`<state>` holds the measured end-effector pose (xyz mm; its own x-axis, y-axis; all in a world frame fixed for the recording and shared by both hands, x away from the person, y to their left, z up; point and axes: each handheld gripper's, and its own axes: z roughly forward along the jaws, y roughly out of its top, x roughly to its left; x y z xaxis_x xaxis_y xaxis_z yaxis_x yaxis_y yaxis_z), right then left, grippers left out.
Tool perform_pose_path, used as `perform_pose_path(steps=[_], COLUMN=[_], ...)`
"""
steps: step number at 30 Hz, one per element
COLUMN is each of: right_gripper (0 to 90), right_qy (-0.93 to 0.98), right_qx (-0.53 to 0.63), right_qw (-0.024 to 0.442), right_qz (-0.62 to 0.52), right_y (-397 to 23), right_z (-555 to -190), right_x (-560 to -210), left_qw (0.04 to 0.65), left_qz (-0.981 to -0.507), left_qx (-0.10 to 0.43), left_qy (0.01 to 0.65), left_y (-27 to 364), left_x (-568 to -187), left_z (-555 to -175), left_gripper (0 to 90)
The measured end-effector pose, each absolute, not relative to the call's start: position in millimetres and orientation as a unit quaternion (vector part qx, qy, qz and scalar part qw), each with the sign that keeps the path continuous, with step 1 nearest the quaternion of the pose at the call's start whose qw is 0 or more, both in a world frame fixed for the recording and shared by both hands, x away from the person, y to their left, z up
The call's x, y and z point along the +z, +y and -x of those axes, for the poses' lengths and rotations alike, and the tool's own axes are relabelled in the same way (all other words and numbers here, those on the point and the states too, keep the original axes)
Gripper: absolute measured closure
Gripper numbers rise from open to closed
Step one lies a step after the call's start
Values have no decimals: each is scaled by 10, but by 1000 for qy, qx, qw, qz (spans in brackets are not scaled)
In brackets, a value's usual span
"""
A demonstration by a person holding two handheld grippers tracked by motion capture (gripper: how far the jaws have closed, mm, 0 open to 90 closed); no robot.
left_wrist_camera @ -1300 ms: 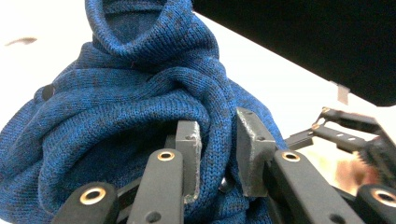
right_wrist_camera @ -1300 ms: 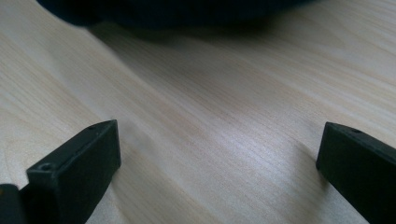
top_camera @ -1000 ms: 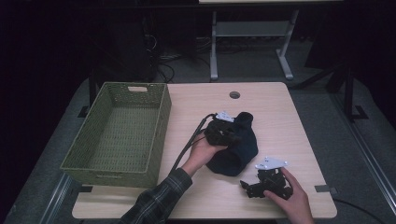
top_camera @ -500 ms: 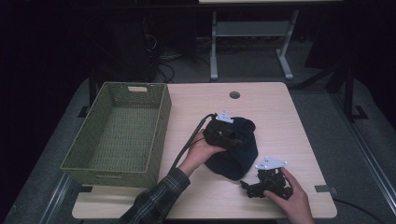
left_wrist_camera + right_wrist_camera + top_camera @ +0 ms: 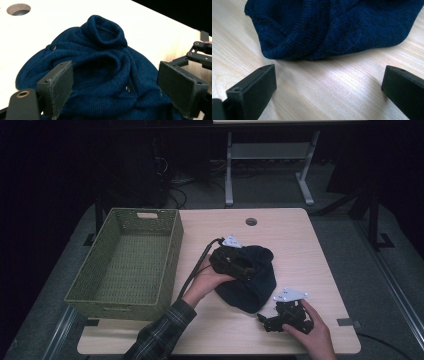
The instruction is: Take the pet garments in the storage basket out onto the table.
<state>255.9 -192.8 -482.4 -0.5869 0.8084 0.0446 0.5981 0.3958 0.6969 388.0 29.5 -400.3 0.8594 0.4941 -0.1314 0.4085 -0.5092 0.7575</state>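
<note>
**Blue knit on table, both jaws wide**

High view: dark blue knit garment (image 5: 248,282) bunched mid-table (image 5: 300,240), right of green woven basket (image 5: 125,265). Left gripper (image 5: 239,265) over garment's near-left part; right gripper (image 5: 270,321) just beside its lower edge.

Left gripper view: jaws just opened wide, nothing pinched, garment (image 5: 105,67) between and beneath (folds heaped, small buttons showing).

Right gripper view: jaws wide, bare table (image 5: 332,85) between; garment hem (image 5: 329,27) just ahead, untouched.

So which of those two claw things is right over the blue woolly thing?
The left gripper, the one farther from the person: its open fingers hang above the blue knit garment. The right gripper rests on the table beside its edge.
</note>
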Motion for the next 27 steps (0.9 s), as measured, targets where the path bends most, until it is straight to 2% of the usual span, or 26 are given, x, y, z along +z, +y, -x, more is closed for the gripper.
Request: perform_pose_path(steps=[16,27], right_gripper=[0,0], right_qy=[822,822], right_qx=[344,344], right_qw=[153,154], right_qz=[-427,-426], right_y=[-1930,-1932], right_z=[-2560,-2561], right_x=[-4824,-4824], left_qw=[423,418], left_qz=[-866,-869], left_qx=[68,71], left_qy=[257,255], left_y=[547,657], left_x=[-3902,-3972], left_z=[-3645,-3446], left_gripper=[132,132])
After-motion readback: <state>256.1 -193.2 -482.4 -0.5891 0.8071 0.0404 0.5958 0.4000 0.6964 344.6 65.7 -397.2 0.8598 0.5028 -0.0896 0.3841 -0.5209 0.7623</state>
